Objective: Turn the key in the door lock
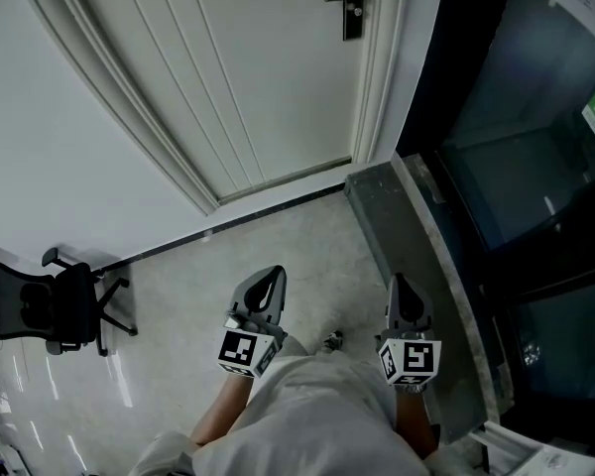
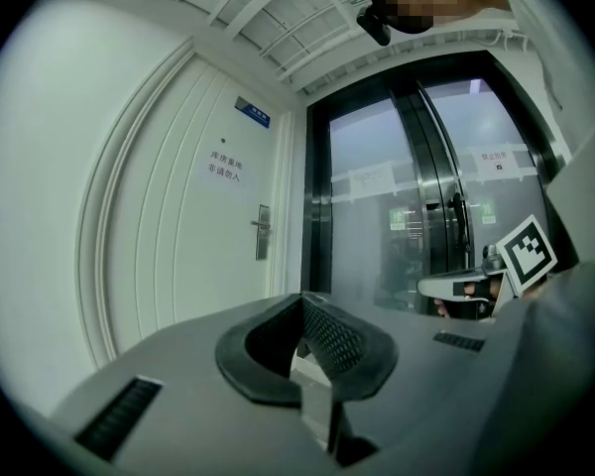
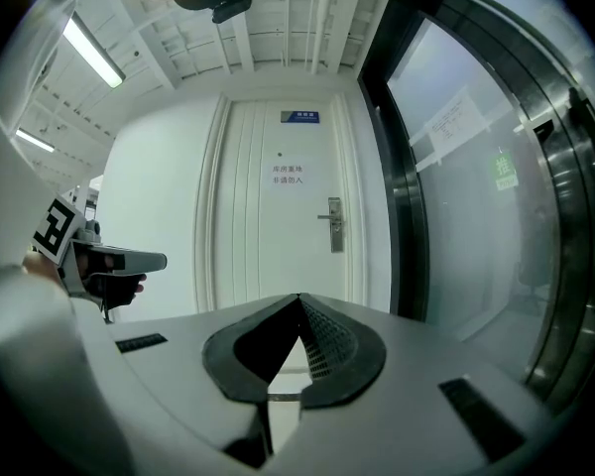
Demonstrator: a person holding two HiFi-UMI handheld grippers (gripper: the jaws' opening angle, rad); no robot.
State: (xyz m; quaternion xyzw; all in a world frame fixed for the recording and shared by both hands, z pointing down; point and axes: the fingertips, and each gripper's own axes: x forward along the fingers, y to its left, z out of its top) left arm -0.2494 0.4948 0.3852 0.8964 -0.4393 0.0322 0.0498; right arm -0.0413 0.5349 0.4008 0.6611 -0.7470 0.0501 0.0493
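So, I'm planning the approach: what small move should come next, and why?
Probably step closer to the door, aiming the right gripper at the lock; it and the left gripper are shut, empty and far off.

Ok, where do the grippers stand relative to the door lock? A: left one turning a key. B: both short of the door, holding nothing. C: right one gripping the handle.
B: left gripper and right gripper are over the floor, shut and empty, the lock well ahead.

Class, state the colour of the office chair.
Black. The office chair shows best in the head view.
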